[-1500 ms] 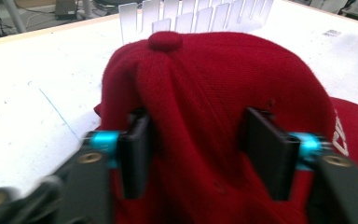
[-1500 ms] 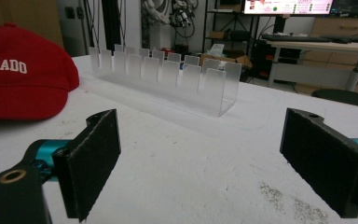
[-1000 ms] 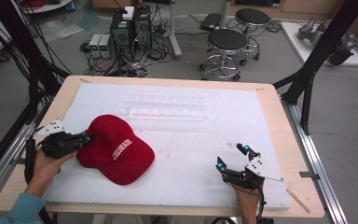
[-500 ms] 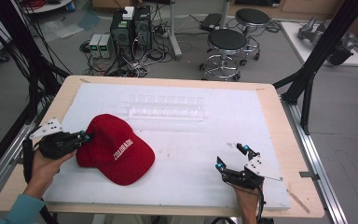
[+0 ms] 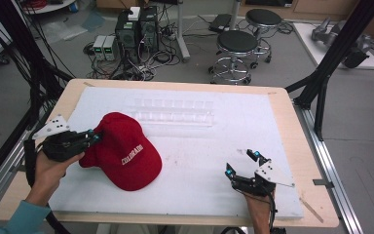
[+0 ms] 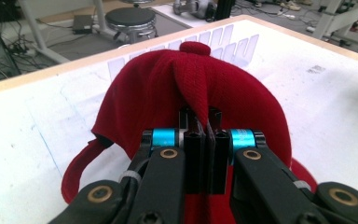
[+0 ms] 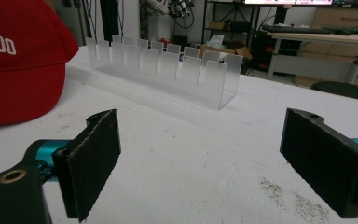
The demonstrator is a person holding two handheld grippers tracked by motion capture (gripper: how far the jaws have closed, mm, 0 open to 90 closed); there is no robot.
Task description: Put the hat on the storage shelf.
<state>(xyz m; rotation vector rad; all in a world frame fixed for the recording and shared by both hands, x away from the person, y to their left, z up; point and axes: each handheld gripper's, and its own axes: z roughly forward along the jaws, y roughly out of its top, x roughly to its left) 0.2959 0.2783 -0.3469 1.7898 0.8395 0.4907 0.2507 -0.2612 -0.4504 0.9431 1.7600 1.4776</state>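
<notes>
Left gripper (image 5: 91, 138) clamped on a pinched fold of fabric at the back of the red cap (image 5: 126, 153), jaws pressed together with the cloth ridge rising between them in the left gripper view (image 6: 204, 140). Cap lying on the white foam mat (image 5: 272, 122) at the left half of the table, at about 3 o'clock from the left gripper and touching it; brim pointing toward 5 o'clock in the high view, long axis running roughly 11 to 5. Back edge looking slightly lifted off the mat, brim end apparently down. Right gripper (image 5: 243, 163) well apart, at 3 to 4 o'clock from the cap, jaws spread wide with nothing between them (image 7: 200, 158), resting near the front edge. Left hand (image 5: 48, 168) clearly the nearer one; any further lift or carry likely to hinge on that single pinch holding the cloth.

Count: one cap, one clear slotted acrylic rack (image 5: 175, 109) at 1 o'clock from the cap, two grippers, two round stools (image 5: 236, 44) beyond the table.
</notes>
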